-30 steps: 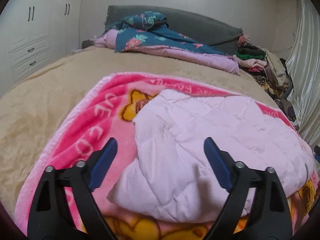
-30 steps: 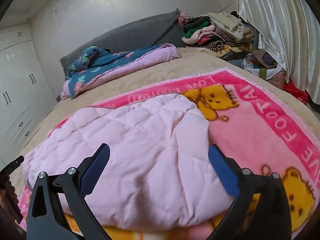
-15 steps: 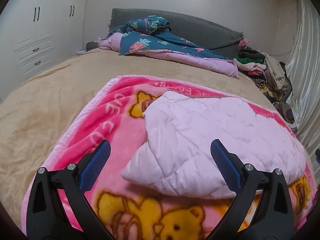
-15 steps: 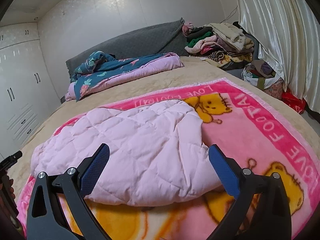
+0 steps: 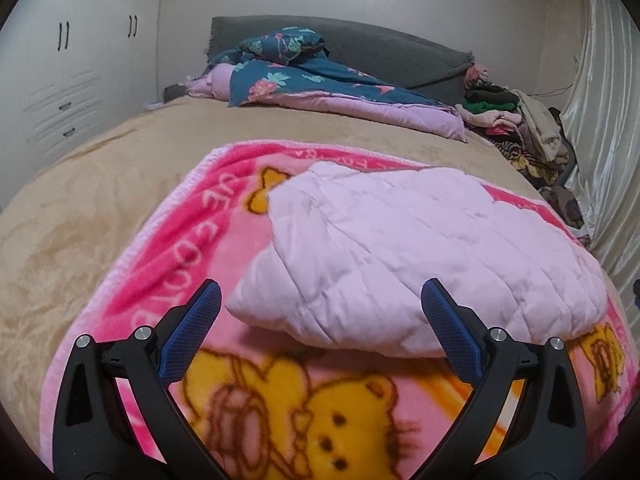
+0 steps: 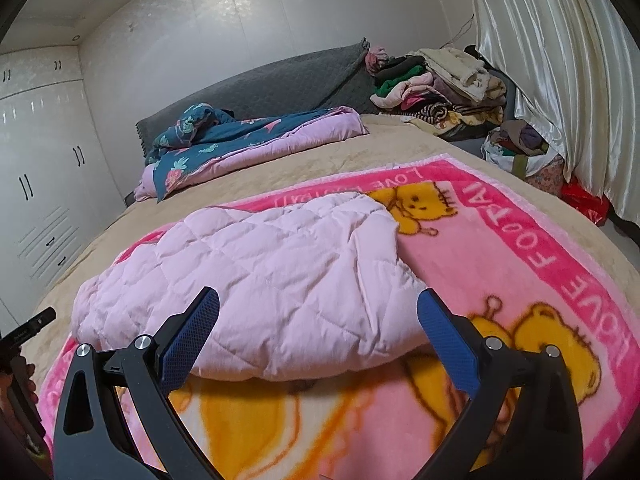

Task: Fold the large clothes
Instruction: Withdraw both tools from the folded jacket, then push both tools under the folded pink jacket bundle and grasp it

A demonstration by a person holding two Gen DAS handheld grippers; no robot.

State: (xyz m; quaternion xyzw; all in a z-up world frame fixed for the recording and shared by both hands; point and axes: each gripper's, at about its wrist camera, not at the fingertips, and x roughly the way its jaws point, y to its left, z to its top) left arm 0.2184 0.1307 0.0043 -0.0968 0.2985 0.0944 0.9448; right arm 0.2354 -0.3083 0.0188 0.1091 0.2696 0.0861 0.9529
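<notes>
A pale pink quilted garment lies folded into a thick bundle on a bright pink blanket printed with yellow bears and white lettering. The blanket is spread over a bed with a tan cover.

In the left wrist view, the left gripper hovers just in front of the bundle's near edge, its 2 blue-padded fingers spread wide with nothing between them. The bundle's near left corner lies just beyond the gap between the fingertips, not touching either pad, and the rest of the bundle stretches away to the right.

In the right wrist view, the right gripper is likewise wide open and empty. The same garment lies straight ahead, its near folded edge crossing just behind both fingertips. Whether the pads touch the fabric cannot be told. The bundle extends further left than right from here, and bare blanket lies to the right.

At the head of the bed sit a dark teal floral quilt with lilac lining and a grey headboard. A heap of mixed clothes rests by a pale curtain.
</notes>
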